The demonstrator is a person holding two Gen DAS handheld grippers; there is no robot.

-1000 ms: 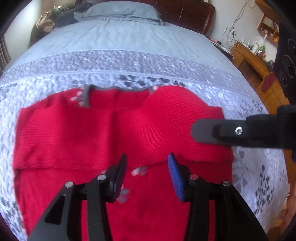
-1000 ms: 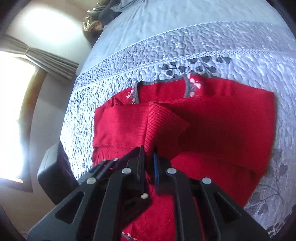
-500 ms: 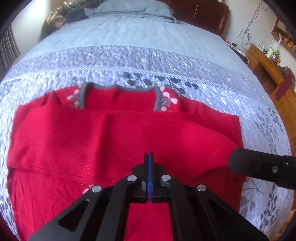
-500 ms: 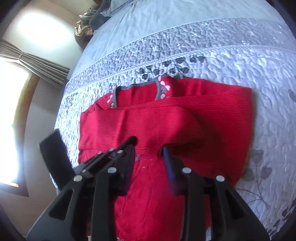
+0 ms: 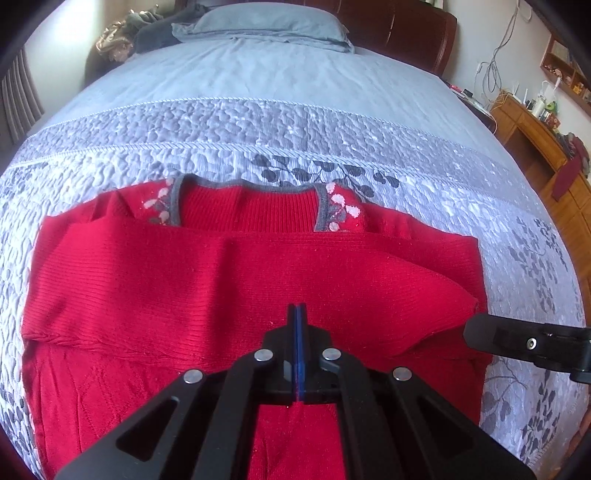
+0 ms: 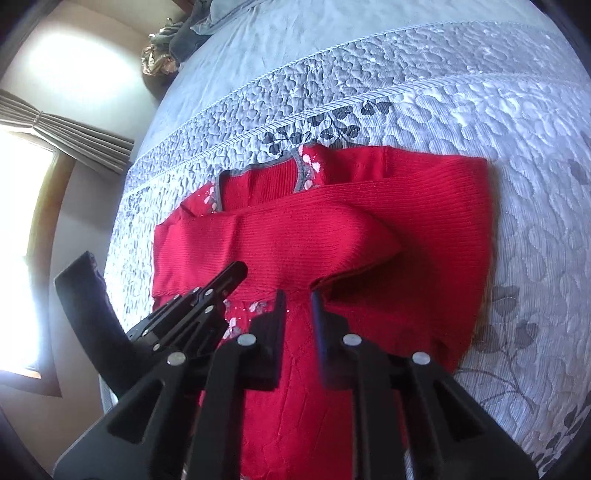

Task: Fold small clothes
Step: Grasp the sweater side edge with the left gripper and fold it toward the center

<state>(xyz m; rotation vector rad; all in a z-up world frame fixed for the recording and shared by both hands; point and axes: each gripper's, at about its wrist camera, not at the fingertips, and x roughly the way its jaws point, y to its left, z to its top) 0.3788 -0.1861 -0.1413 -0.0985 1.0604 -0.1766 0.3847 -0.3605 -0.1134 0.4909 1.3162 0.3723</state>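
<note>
A small red knit sweater [image 5: 236,280] with a grey collar lies flat on the bed, both sleeves folded across its chest; it also shows in the right wrist view [image 6: 369,236]. My left gripper [image 5: 296,308] is shut and empty, hovering above the sweater's middle. My right gripper [image 6: 298,297] is open and empty, just above the sweater below the folded right sleeve's cuff. The right gripper shows at the right edge of the left wrist view [image 5: 517,341]. The left gripper shows to the left in the right wrist view [image 6: 207,299].
The grey quilted bedspread [image 5: 295,129] stretches beyond the sweater to a pillow [image 5: 269,20] and dark headboard. A wooden desk [image 5: 535,136] with clutter stands to the right. A curtained window [image 6: 26,206] is to the left. Dark clothes [image 5: 147,31] lie near the pillow.
My right gripper let go of the sleeve, which now lies across the chest, and drew back open. My left gripper shut on nothing and pulled back from the sweater.
</note>
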